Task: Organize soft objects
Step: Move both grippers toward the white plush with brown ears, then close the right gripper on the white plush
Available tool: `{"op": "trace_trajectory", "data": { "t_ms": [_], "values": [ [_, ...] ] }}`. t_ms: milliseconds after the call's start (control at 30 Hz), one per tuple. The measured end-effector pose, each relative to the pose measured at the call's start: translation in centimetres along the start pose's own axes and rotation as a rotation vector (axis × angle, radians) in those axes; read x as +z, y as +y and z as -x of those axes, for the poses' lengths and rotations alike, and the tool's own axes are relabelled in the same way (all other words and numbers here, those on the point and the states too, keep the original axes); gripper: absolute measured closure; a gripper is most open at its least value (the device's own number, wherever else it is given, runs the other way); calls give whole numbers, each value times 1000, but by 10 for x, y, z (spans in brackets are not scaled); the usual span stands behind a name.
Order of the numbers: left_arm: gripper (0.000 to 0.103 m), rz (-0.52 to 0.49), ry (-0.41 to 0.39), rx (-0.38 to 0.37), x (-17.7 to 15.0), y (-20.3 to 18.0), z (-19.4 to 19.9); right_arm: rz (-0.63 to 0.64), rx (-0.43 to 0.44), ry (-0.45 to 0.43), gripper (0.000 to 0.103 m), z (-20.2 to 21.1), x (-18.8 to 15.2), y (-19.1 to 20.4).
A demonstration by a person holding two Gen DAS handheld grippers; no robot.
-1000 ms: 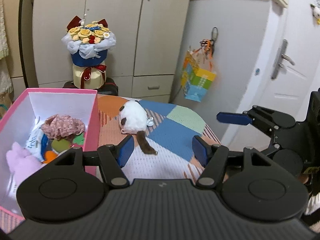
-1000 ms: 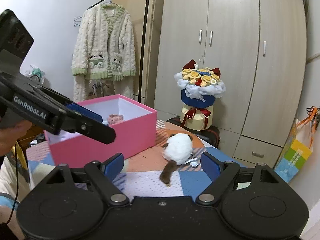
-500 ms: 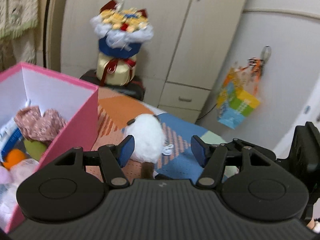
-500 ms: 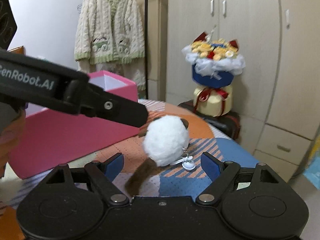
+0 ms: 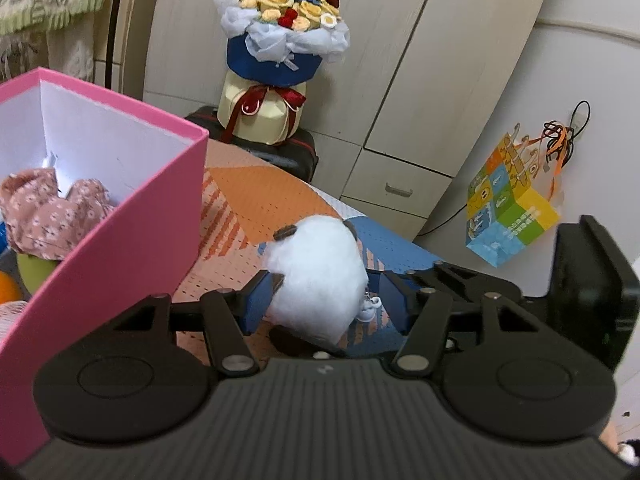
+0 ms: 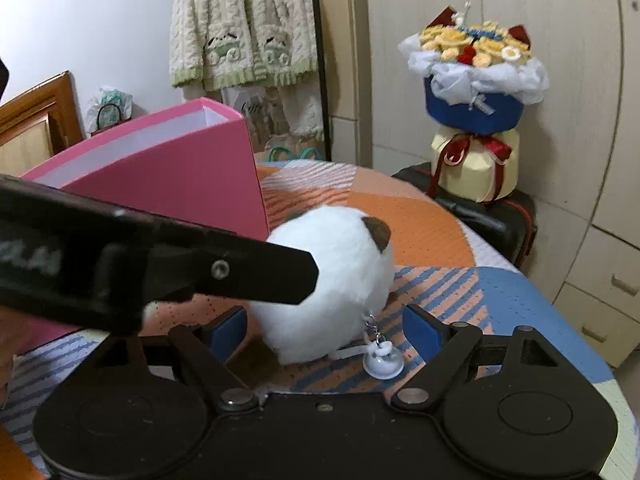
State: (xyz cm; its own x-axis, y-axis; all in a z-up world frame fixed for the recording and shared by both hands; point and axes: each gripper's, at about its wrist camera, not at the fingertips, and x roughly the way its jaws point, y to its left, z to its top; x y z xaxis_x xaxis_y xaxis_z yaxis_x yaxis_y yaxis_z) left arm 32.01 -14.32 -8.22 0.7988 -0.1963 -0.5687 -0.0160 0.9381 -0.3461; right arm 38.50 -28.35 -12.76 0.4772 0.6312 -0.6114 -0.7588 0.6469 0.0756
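Now much closer to the white plush toy than a second ago: then small and well ahead on the patchwork cloth, now filling the space between the fingers in both wrist views. Lies on the cloth, near the corner of the pink box but apart from it, not yet lifted.

Left gripper: spread about halfway and straddling the toy, slightly narrower than a second ago. Seems to brush the fur with one blue pad, shows a gap at the other, so no pinch yet. Right gripper: spread wide, holding nothing, with the toy just ahead between its fingers and a small bell charm dangling on a short chain at the toy's near side. Crosses in front of the right wrist view as a black bar, the left gripper's finger, hiding part of the toy.

Meaning for the task, as a judgement: approach over, grasp about to begin, then a short carry into the box, already holding a flowered cloth and other soft things.

Room to move: crowded at the toy, with two grippers converging on one small thing. Calls for lifting above the box's tall wall before crossing its rim. Falls away behind and to the right, the cloth's edge, with a bouquet standing beyond it, well apart. Leaves open cloth only between toy and box.
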Motion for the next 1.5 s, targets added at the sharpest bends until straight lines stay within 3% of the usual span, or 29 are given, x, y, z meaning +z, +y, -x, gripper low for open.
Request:
{"op": "trace_trajectory", "data": {
  "t_ms": [100, 200, 300, 367, 833, 967, 1133, 1333, 1500],
  "values": [
    [45, 13, 23, -10, -2, 2, -6, -25, 11, -1, 16, -4, -2, -3],
    [49, 11, 22, -6, -3, 2, -8, -34, 28, -19, 32, -1, -4, -1],
    [70, -2, 46, -3, -5, 1, -11, -35, -25, -26, 37, 0, -6, 6],
    [71, 7, 48, 14, -6, 1, -12, -25, -50, -31, 39, 0, -7, 11],
    [71, -13, 87, -89, -11, 3, 11, -104, -108, -68, 42, 26, -22, 29],
    [66, -42, 96, -111, -15, 2, 21, -123, -129, -67, 42, 37, -28, 38],
    [51, -74, 95, -121, -22, 3, 30, -122, -145, -64, 42, 51, -34, 50],
    [48, -103, 114, -163, -30, 2, 42, -152, -121, -53, 42, 65, -42, 62],
    [51, -297, 163, -124, -47, -16, 62, -246, -86, -43, 42, 79, -56, 77]
  ]
}}
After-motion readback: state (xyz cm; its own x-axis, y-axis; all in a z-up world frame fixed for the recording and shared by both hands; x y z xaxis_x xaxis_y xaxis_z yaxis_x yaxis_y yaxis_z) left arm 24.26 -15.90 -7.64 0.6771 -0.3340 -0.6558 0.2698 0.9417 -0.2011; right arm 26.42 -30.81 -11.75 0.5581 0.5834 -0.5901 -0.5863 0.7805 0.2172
